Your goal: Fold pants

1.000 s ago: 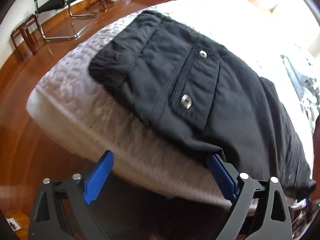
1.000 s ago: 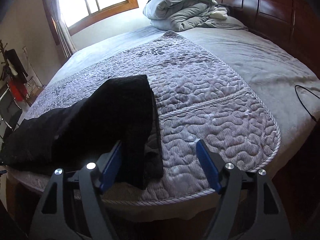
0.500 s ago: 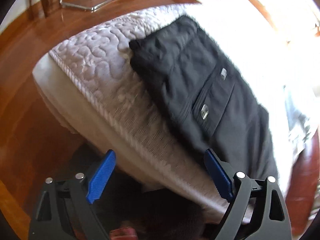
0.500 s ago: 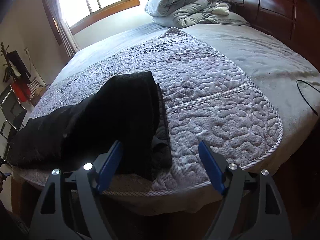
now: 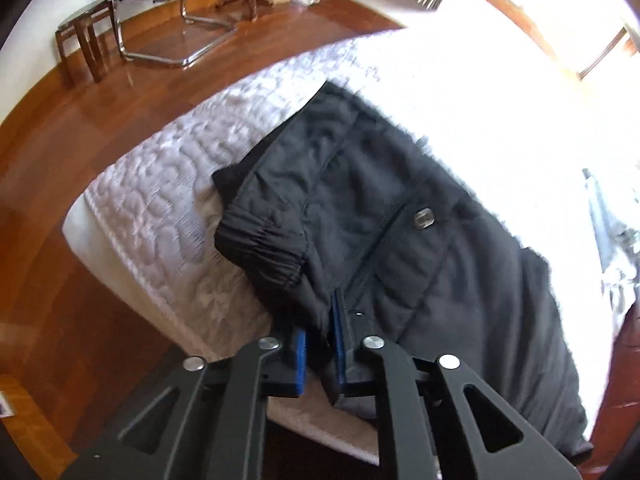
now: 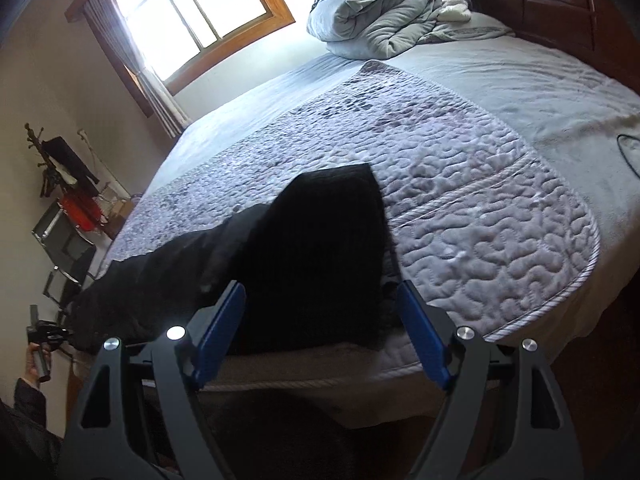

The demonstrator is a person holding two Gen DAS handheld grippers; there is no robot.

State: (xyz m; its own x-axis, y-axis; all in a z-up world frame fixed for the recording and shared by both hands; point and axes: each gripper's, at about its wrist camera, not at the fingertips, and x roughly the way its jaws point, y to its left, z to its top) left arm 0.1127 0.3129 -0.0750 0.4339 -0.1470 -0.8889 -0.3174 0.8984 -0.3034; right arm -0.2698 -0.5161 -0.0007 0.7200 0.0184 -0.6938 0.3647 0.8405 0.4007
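1. The black, soft-woven cargo pants [image 5: 400, 216] lay lengthwise along the near edge of the pale grey quilted bedspread [image 5: 168, 184], their waist end toward the left gripper [image 5: 320, 340].
2. That left gripper's blue-padded tongs stood narrow, pinched on a fold of the pants by the gathered elastic waistband [image 5: 264, 248] — a hold probably meant for lifting that end over.
3. The right gripper [image 6: 320, 328] hung wide and empty, its pads either side of the leg end [image 6: 316, 248] but apart from the cloth — likely lined up to take it.
4. Judging by the full-length spread, the fold had barely begun.
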